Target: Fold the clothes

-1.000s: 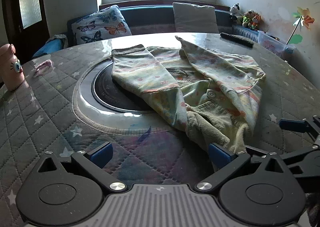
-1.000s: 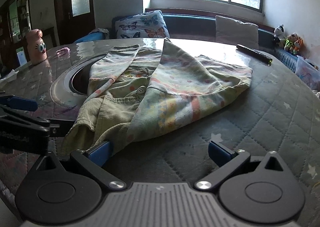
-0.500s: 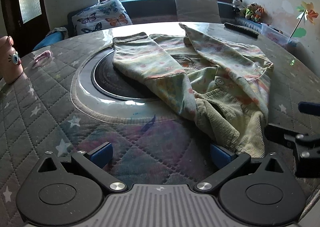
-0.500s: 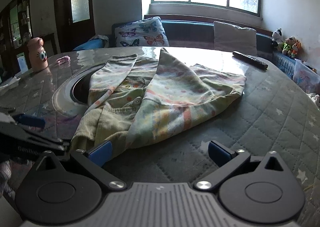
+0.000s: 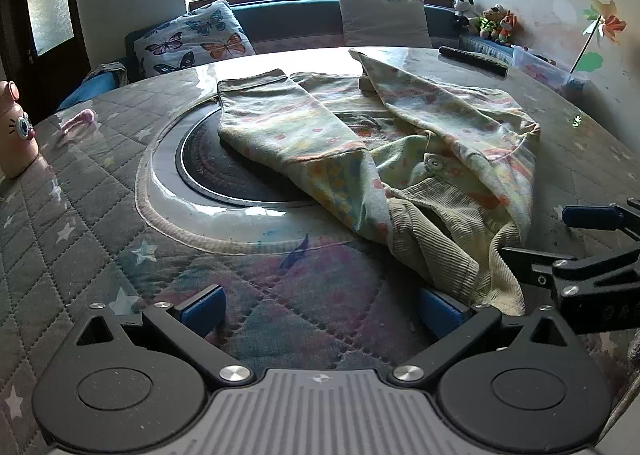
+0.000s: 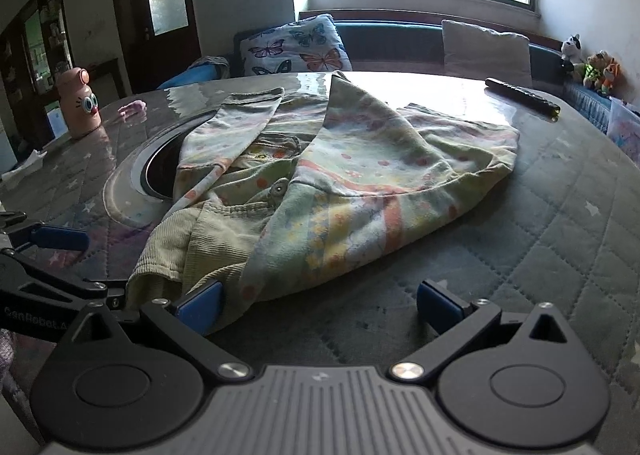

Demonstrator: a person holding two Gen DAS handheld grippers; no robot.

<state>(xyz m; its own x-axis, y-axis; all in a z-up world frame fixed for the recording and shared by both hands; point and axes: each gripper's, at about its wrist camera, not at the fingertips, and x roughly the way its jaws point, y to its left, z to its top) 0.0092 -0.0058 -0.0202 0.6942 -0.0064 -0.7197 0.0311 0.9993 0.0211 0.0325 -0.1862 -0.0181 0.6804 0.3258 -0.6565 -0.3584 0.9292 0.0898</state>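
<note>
- While both claws stand spread wide and hold nothing, best to settle on a hem before closing: left claw (image 5: 320,307) low over the near edge of the bench (image 5: 72,215), right claw (image 6: 318,301) just beside it at the same edge.
- Garment (image 5: 384,159) lying rumpled across the middle of the bench, part over the round glass inset (image 5: 168,191); ribbed cuff (image 5: 436,251) reaching to the near edge, touching the inner fingertip of each claw (so neither is clamped on it).
- Sleeves (image 5: 280,123) already thrown inward over the body, but loosely and crooked; fits either a fold under way or a heap awaiting a spread. Cannot tell which.
- For a clean fold: pinch one layer only, near a corner of the cloth, not the bunched cuff; lift little, keep the two claws level, lay the edge flat onto the body.
- Snap button (image 5: 434,163) and thick ribbing likely to make a lump; better kept inside the fold.
- Slick glass top likely to let the cloth slide when dragged (a judgement from the glare).
- Well clear toward the far right edge: dark remote-like bar (image 5: 474,61).
- At the left edge: pink owl-faced bottle (image 5: 14,131) and a small pink scrap (image 5: 78,119); apart from the garment, no hindrance.
- Beyond the bench: butterfly cushion (image 5: 192,41), not in the way.
</note>
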